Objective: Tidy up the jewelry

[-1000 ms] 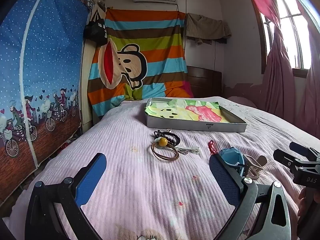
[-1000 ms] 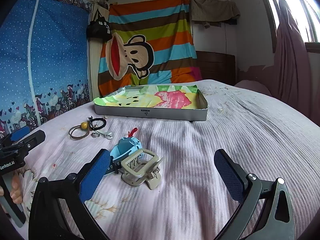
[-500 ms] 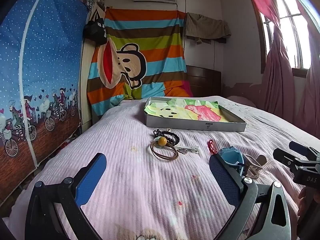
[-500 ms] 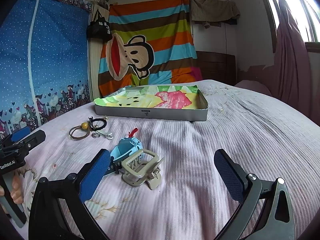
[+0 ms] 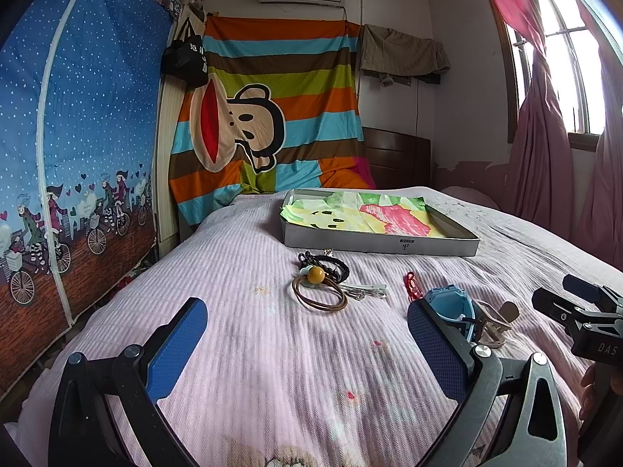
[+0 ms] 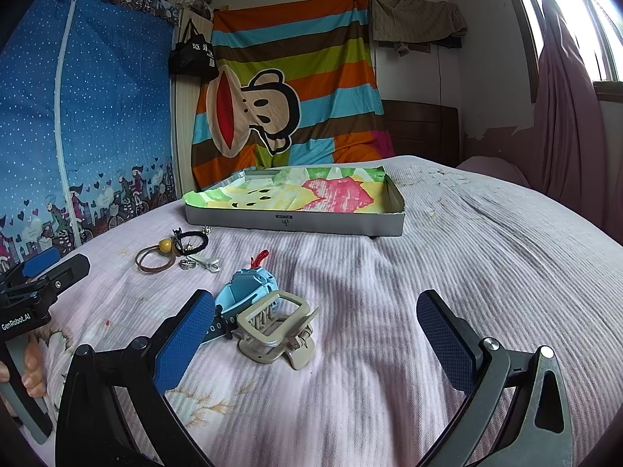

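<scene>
Small accessories lie on the pink bedspread. A brown hair tie (image 5: pixel 320 295) with a yellow bead (image 5: pixel 315 273) touches a black bracelet (image 5: pixel 329 262); a silver clip (image 5: pixel 366 291) lies beside them. To their right are a red cord (image 5: pixel 412 287), a blue watch (image 6: pixel 249 295) and a beige claw clip (image 6: pixel 276 325). A shallow grey box (image 6: pixel 296 225) lined with colourful paper sits farther back. My left gripper (image 5: pixel 307 346) is open, short of the hair tie. My right gripper (image 6: pixel 315 340) is open, with the claw clip just inside its left finger.
The bed (image 6: pixel 486 257) stretches right, where pink curtains (image 5: pixel 545 148) hang by the window. A blue printed wardrobe cover (image 5: pixel 78 136) stands along the left side. A striped cartoon cloth (image 5: pixel 272 116) hangs behind the box. A hand (image 6: pixel 31 366) holds the left gripper's handle.
Both views have crept slightly forward toward the items. Both grippers stay open and nothing on the bed has shifted.
</scene>
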